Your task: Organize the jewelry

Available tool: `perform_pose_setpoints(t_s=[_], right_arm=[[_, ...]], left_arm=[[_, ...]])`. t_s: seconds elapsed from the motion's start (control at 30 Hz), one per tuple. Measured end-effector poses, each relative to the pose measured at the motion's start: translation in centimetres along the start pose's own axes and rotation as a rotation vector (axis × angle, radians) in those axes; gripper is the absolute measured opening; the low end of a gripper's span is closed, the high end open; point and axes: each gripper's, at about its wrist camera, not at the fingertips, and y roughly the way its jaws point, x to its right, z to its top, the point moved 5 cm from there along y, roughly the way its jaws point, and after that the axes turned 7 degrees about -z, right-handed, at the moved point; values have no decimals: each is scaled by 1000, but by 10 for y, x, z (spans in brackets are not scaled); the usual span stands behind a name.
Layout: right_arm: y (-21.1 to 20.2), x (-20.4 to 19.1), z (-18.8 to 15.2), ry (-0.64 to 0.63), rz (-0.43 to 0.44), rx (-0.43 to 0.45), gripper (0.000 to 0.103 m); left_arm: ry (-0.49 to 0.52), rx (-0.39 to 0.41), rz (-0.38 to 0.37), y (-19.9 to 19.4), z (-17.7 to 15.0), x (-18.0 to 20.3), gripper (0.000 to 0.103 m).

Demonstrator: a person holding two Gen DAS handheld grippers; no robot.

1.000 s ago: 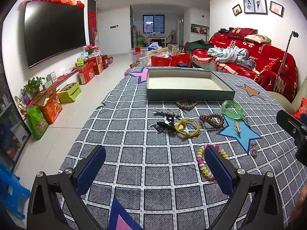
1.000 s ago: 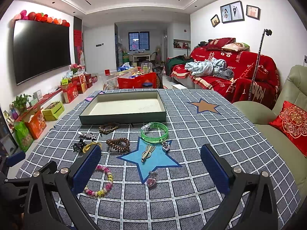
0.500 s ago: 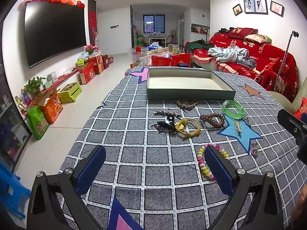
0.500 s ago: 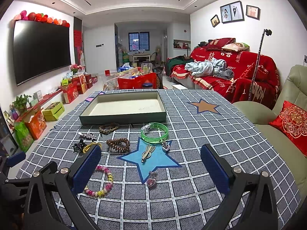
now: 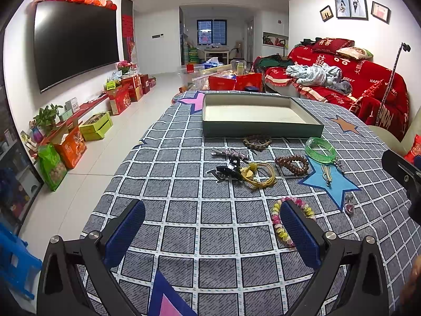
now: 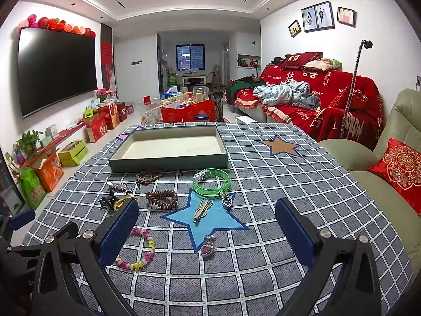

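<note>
I hold the left gripper (image 5: 211,233) above the near part of the table (image 5: 184,189), its blue pads spread wide apart with nothing between them. My right gripper (image 6: 206,230) hangs the same way, wide apart and empty, over the blue star patch (image 6: 210,218) of the grey checked tablecloth.

The jewelry lies scattered on the cloth between the grippers and the green tray (image 6: 168,158), which stands at the far side with its pale floor bare. Just in front of the tray lies a dark brown bead bracelet (image 6: 149,176). Nearer to me sit a coiled reddish-brown bead strand (image 6: 161,197), a translucent green bangle (image 6: 211,182) at the star's upper tip, and a silver heart pendant (image 6: 226,201) touching the bangle's near edge. A gold hair clip (image 6: 201,209) lies on the star, and a pink heart charm (image 6: 208,247) at its lower point. A pastel bead bracelet (image 6: 139,252) lies beside my right gripper's left finger. In the left view I see a yellow cord loop (image 5: 259,175) tangled with a black clip (image 5: 227,171), and a sparkly barrette (image 5: 230,153) beyond them.
</note>
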Motion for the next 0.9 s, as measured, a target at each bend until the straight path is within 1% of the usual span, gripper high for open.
perform_pose_setpoints(t_s=[0.9], right_arm=[[3, 1, -2, 3, 1, -2, 103]], left_arm=[[2, -18, 6, 6, -6, 1, 103]])
